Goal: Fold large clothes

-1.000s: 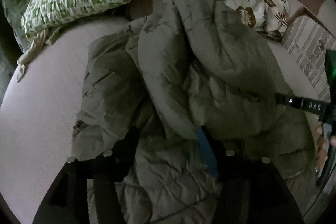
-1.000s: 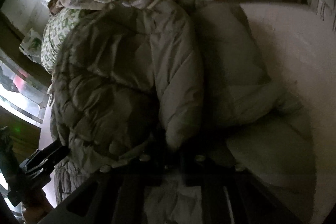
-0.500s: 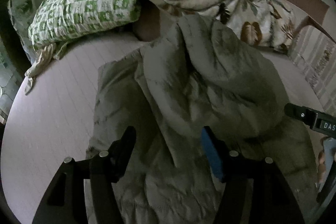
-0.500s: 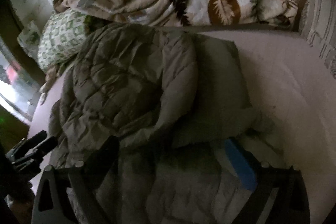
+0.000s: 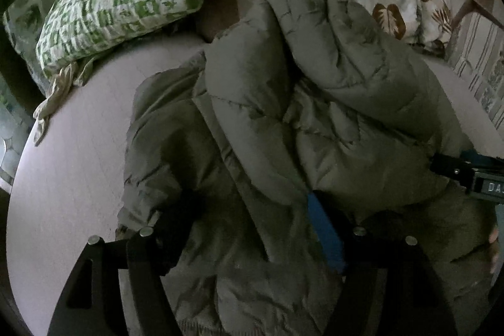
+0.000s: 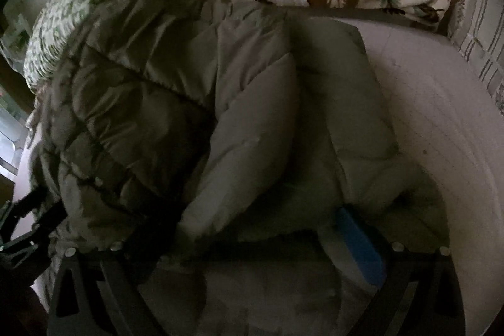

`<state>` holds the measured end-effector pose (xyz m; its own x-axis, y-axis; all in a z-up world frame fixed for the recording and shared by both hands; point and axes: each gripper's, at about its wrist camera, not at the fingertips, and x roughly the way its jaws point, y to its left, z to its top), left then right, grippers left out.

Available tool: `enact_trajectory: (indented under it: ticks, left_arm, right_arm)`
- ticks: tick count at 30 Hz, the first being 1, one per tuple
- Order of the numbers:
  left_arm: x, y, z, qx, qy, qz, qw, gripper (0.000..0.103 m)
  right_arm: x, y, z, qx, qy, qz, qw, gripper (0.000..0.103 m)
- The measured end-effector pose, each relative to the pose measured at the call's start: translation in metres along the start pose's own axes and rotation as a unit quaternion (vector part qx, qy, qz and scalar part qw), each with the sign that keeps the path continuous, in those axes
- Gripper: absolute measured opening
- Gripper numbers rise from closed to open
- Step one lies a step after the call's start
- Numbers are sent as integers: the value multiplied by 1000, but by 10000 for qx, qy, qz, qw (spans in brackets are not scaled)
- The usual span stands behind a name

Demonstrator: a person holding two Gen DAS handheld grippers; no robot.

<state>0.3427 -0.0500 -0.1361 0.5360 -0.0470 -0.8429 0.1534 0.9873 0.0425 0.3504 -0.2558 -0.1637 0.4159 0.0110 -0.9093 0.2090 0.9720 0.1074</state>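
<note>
Mid-fold on jacket (image 5: 283, 115) beside pillow (image 5: 119, 5): left gripper (image 5: 252, 229) opening, right gripper (image 6: 252, 229) wide, both holding nothing; next, regrip hem.

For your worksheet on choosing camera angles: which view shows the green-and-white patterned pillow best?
The left wrist view: the green-and-white patterned pillow appears nearly whole and well lit at the upper left. In the right wrist view the pillow is a dim sliver at the left edge, beside the padded jacket.

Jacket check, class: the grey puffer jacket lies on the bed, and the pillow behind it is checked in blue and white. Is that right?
Not quite. The pillow is checked in green and white, as the left wrist view shows. The grey puffer jacket does lie on the bed.
</note>
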Motion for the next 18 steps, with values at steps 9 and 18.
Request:
enact_trajectory:
  ticks: [9,18]
  left_arm:
    - [-39,1,-32,134,-72,173,9997,77]
    - [-71,12,-76,260,-85,345,9990,78]
  right_arm:
    - [-47,-15,-34,-173,-104,198,9996,103]
    - [-80,-26,-89,-189,-50,290,9994,103]
